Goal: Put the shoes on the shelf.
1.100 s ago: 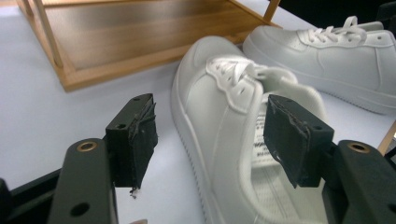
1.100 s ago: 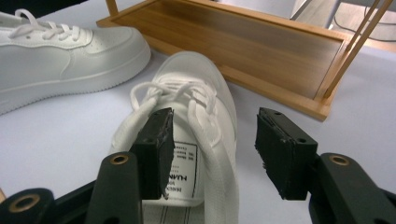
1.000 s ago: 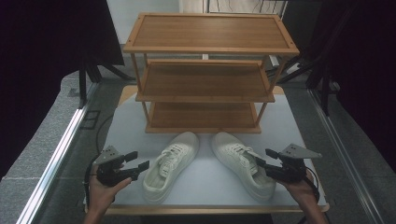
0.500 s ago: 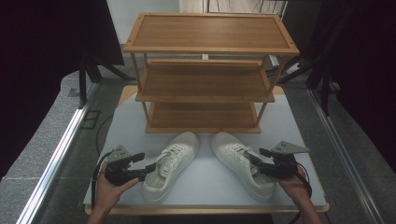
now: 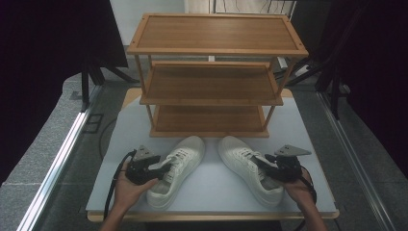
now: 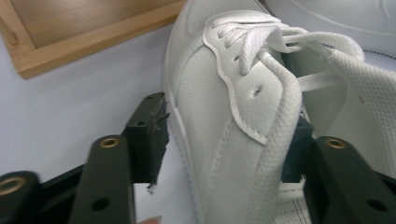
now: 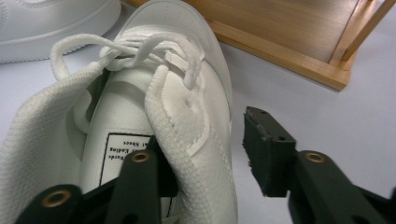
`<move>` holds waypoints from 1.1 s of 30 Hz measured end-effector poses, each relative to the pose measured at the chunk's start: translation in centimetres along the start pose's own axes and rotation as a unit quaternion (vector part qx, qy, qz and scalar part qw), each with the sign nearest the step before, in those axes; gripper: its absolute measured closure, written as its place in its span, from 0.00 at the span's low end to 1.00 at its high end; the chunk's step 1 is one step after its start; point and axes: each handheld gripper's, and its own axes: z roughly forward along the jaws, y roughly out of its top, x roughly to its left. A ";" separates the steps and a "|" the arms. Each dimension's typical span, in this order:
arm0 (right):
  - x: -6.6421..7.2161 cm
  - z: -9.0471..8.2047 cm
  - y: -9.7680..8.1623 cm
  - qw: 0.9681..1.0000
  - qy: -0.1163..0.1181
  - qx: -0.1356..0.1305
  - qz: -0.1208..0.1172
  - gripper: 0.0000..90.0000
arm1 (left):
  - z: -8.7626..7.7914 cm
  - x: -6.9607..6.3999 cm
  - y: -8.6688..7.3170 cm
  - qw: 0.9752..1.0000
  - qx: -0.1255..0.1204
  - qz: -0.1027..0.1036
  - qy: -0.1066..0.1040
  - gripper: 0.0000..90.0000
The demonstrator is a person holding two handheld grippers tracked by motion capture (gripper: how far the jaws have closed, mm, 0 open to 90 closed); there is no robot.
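Moved in from the outer edges of the pale grey tabletop [image 5: 308,125] since a second ago: both hand-held grippers, each now straddling a shoe's side wall. Left black two-jaw gripper [image 5: 161,169], gripped by the person's left hand [image 5: 129,185], parted around the outer side of the left white lace-up sneaker [image 5: 177,169]; in the left gripper view [image 6: 224,154], one jaw outside on the table side with a gap to the leather, the other inside the opening behind the collar, not yet clenched. Right black two-jaw gripper [image 5: 263,164], in the right hand [image 5: 297,188], likewise spread across the outer wall of the right white lace-up sneaker [image 5: 250,168]; in the right gripper view [image 7: 205,144], one jaw inside the shoe [image 7: 154,112] by the printed insole label [image 7: 128,154], the other standing clear outside. Both sneakers flat on the near half of the table, toes pointing far, side by side, just in front of the three-tier wooden shoe rack [image 5: 211,72] with bare shelves.
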 end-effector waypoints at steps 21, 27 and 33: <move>-0.3 0.5 0.2 1.000 0.007 0.005 0.003 0.91 | 0.2 -0.6 -0.2 1.000 -0.015 -0.011 0.014 0.89; 0.1 0.4 0.3 1.000 0.001 0.001 0.002 0.92 | 0.0 -0.5 -0.3 0.999 -0.025 -0.017 0.011 0.91; 0.2 0.1 0.1 1.000 0.009 -0.013 0.021 0.93 | -1.0 -0.6 0.0 0.999 -0.046 -0.022 0.007 0.91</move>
